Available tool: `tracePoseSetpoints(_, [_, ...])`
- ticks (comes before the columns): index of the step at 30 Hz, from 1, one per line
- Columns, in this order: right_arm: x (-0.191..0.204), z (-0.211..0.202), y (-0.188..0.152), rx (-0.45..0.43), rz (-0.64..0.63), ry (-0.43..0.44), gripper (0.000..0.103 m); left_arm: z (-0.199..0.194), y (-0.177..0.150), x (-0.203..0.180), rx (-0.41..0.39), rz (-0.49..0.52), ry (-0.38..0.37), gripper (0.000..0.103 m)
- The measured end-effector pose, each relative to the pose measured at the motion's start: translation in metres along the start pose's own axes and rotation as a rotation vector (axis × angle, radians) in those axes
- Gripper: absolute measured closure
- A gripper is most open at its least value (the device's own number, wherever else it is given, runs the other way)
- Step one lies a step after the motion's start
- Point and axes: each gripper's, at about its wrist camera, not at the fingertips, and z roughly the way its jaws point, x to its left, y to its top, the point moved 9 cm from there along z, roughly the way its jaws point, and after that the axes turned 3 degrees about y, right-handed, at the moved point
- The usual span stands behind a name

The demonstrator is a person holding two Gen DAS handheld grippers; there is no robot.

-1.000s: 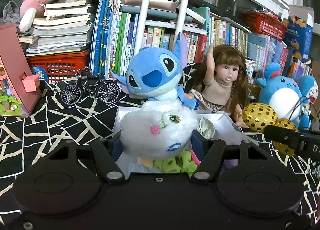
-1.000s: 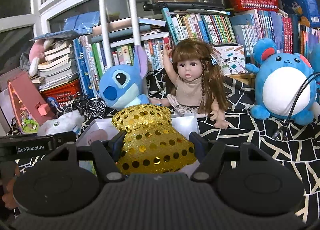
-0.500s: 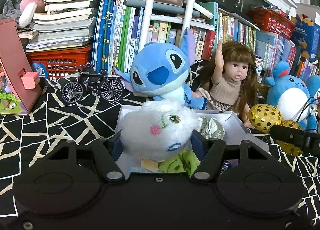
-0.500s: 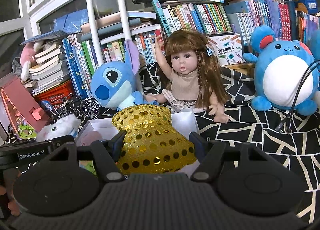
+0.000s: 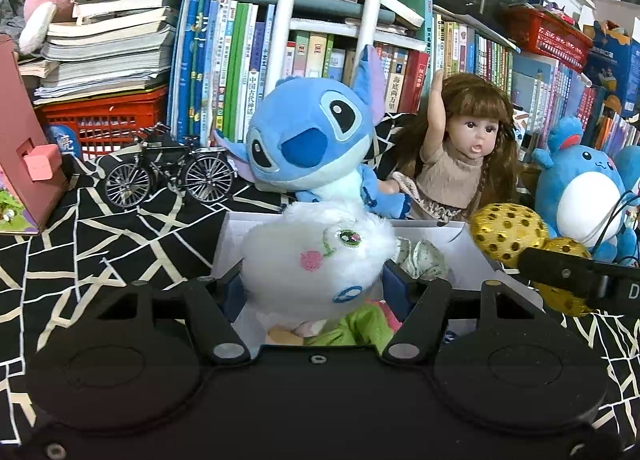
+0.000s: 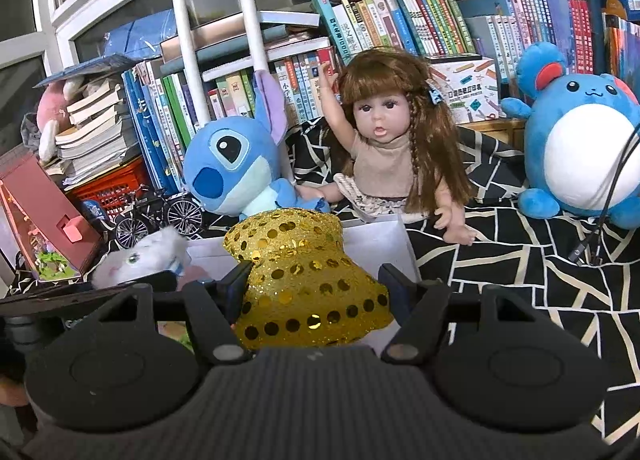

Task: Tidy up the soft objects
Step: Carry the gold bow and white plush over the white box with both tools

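White plush (image 5: 320, 260) clamped between left hand-held gripper (image 5: 314, 286) fingers

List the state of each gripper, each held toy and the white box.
left gripper: shut on white fluffy plush
white fluffy plush: held above the box
right gripper: shut on gold sequin toy
gold sequin toy: held above the box
white box: open, soft items inside

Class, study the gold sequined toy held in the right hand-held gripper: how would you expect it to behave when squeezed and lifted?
The gold sequined toy probably gives under pressure: it looks pinched narrow where the right hand-held gripper clamps it. It seems light, held by its middle without sagging. Its shiny sequins might make it slightly slippery.
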Motion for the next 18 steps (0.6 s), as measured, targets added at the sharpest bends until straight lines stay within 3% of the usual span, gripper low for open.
tracePoseSetpoints(18, [0.009,0.034,0.000,0.066,0.123,0.053,0.032,0.029,-0.007,-0.008,0.035,-0.021,-0.010,0.038])
